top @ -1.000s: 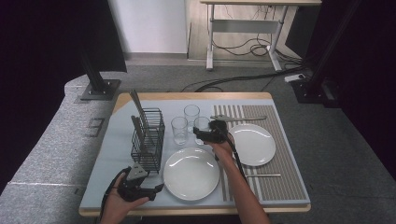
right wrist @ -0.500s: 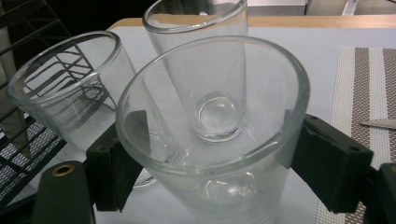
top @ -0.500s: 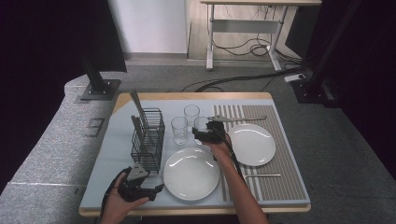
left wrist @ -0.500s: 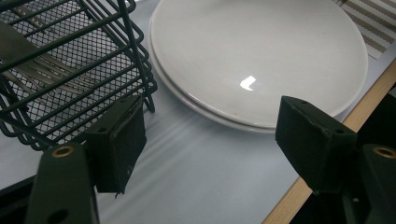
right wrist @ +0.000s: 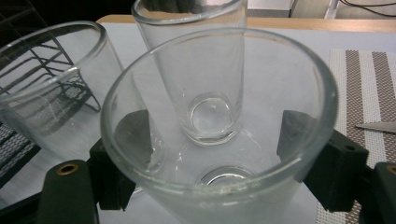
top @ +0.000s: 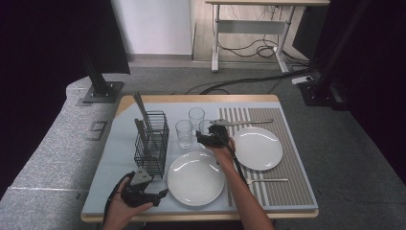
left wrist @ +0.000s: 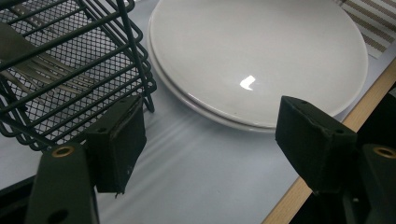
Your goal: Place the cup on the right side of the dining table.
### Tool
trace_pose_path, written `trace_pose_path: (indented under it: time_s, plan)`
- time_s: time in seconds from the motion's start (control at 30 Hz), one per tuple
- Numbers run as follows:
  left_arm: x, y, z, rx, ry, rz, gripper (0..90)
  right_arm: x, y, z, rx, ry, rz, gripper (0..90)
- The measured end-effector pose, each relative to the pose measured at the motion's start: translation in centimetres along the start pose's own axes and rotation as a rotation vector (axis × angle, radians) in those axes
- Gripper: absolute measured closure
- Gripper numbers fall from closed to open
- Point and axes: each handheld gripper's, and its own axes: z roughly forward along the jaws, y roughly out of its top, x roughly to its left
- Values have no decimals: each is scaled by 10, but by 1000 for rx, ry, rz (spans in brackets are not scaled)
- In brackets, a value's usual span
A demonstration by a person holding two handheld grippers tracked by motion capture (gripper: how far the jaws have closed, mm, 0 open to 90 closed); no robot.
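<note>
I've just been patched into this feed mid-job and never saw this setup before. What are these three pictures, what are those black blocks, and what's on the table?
There is no robot arm: a person holds a two-jaw gripper in each hand. The high view looks down on the table. The other two pictures come from cameras riding on the grippers; the black blocks are their jaws.

The left gripper hangs open near the table's front edge, beside a wire basket and a white plate.

The right gripper has its jaws on either side of a clear glass; whether they press it I cannot tell. Two more glasses stand close by, and a second plate and cutlery lie on a striped mat.
</note>
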Motion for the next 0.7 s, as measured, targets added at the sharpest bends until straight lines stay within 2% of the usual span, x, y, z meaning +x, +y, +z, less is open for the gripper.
trace_pose_path:
  time_s: [0.17, 0.7]
  plan:
    - [0, 0, 0, 0, 0, 0, 248, -1, -1, 2, 10, 1, -1, 239]
    - [-1, 0, 2, 5, -3, 1, 248, 1, 1, 0, 24, -12, -67, 274]
